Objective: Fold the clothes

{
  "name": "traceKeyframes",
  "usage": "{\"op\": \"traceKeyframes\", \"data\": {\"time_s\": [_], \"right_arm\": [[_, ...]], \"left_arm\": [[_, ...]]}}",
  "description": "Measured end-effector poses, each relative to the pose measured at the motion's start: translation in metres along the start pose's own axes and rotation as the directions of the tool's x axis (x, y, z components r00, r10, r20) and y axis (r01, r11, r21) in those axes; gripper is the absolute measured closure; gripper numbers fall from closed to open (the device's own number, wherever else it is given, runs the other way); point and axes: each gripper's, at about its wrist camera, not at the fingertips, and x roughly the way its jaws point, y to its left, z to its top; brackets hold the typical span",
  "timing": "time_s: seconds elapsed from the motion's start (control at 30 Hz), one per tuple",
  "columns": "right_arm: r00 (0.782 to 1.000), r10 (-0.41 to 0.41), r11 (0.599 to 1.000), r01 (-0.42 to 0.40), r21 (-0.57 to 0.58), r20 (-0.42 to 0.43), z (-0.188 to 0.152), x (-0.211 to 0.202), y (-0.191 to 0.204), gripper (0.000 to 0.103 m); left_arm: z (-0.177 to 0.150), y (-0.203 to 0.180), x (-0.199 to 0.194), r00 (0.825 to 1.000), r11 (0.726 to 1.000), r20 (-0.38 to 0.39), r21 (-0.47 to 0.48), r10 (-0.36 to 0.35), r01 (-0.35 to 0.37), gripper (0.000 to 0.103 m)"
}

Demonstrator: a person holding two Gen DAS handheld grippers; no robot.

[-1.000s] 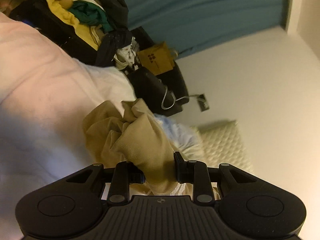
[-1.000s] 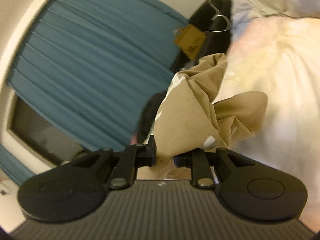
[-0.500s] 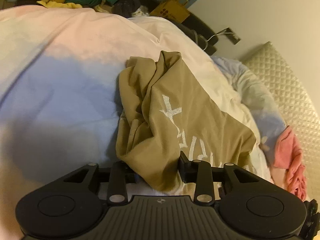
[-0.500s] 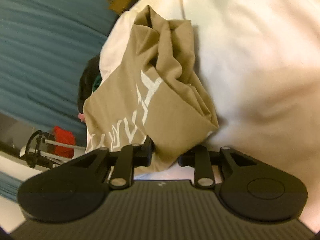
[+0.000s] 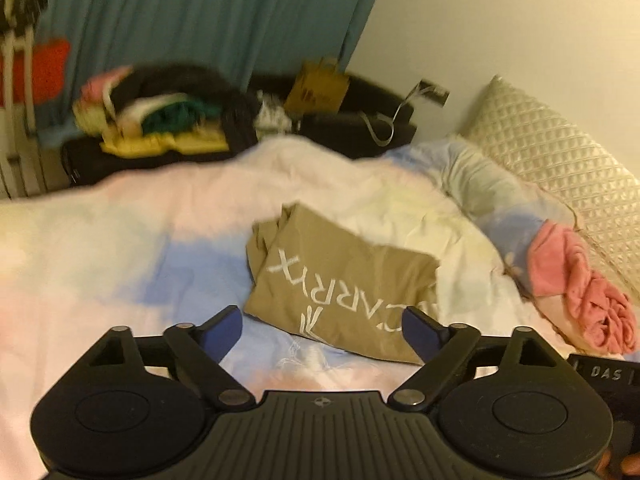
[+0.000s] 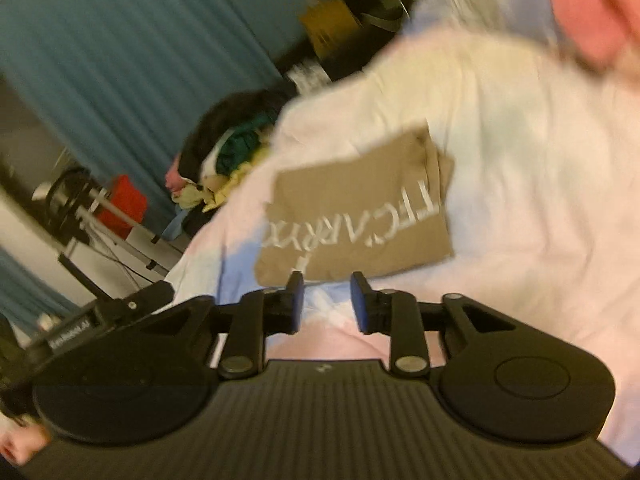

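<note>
The tan shirt (image 5: pixel 344 280) lies as a folded rectangle on the duvet (image 5: pixel 120 240) — just ahead of both grippers, its long axis across them. Left gripper (image 5: pixel 322 330) spread wide, right gripper (image 6: pixel 326 300) narrowly parted; both hold nothing.

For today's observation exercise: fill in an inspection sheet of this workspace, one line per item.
Surface: bed duvet, pastel patches, rumpled.
Job's things: tan shirt folded, lying flat, white lettering up.
Clutter: pink garment by quilted pillow; clothes pile beyond the bed.
Grippers: left gripper open wide; right gripper open, narrower gap; both empty.
Cables: white cord at wall socket.
Surroundings: teal curtain, pale wall.
</note>
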Motion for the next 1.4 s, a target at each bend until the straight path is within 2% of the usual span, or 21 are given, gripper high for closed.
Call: {"op": "traceKeyframes", "data": {"time_s": [0.03,0.07,0.1,0.17,0.33,0.47,0.73,0.83,1.17,1.4], "right_arm": [[1.0,-0.004,0.999,0.005,-0.037,0.029,-0.004,-0.016,0.01,0.059],[0.998,0.002,0.998,0.002,-0.068,0.062,-0.01,-0.036,0.018,0.045],[0.996,0.012,0.995,-0.004,-0.096,0.092,-0.018,-0.058,0.025,0.037],[0.989,0.02,0.989,0.002,-0.147,0.149,-0.027,-0.087,0.037,0.018],[0.972,0.052,0.976,-0.001,-0.22,0.228,-0.061,-0.133,0.05,0.019],[0.956,0.075,0.965,0.002,-0.261,0.284,-0.09,-0.148,0.053,0.019],[0.938,0.065,0.949,0.047,-0.311,0.339,-0.136,-0.121,0.038,0.019],[0.939,0.067,0.947,0.046,-0.318,0.336,-0.144,-0.109,0.034,0.019],[0.931,0.043,0.912,0.111,-0.394,0.362,-0.164,-0.077,0.032,0.019],[0.929,0.042,0.911,0.116,-0.396,0.367,-0.168,-0.078,0.033,0.019]], "left_arm": [[-0.002,-0.004,-0.024,1.0,1.0,0.031,0.014,0.006,-0.007,0.01],[-0.007,-0.007,-0.048,0.997,0.999,0.068,0.026,0.019,-0.021,0.009],[-0.014,-0.009,-0.07,0.994,0.999,0.105,0.037,0.036,-0.04,0.005],[-0.027,-0.014,-0.113,0.984,0.996,0.169,0.059,0.061,-0.072,0.003],[-0.063,-0.019,-0.183,0.964,0.989,0.256,0.103,0.074,-0.103,0.0],[-0.092,-0.018,-0.213,0.952,0.99,0.3,0.1,0.068,-0.102,0.0],[-0.126,-0.014,-0.207,0.932,0.981,0.343,0.112,0.113,-0.16,0.0],[-0.131,-0.008,-0.201,0.925,0.98,0.357,0.095,0.129,-0.173,0.0],[-0.149,0.007,-0.187,0.924,0.975,0.351,0.099,0.152,-0.198,0.0],[-0.155,0.011,-0.185,0.929,0.979,0.337,0.078,0.153,-0.189,0.0]]}}
